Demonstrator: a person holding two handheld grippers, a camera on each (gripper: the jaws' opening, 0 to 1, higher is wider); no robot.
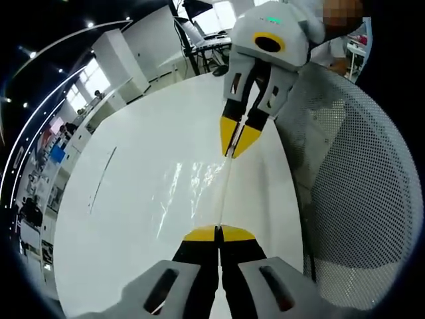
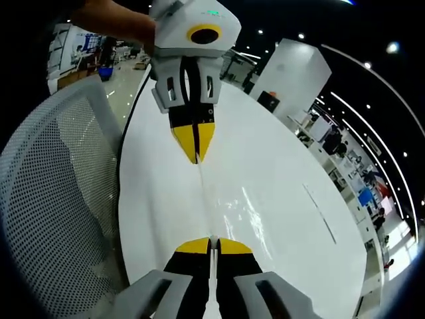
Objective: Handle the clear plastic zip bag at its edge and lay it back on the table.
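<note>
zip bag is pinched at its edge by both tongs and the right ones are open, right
Not quite: the right tongs are shut on the zip bag edge, as the right gripper view shows. The left tongs pinch the same edge too.

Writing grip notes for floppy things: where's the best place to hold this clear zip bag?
By its top edge, one end in each tongs. The bag hangs limp below a stiff strip; left tongs and right tongs pinch it from opposite ends, shut, keeping it taut above the table.
</note>
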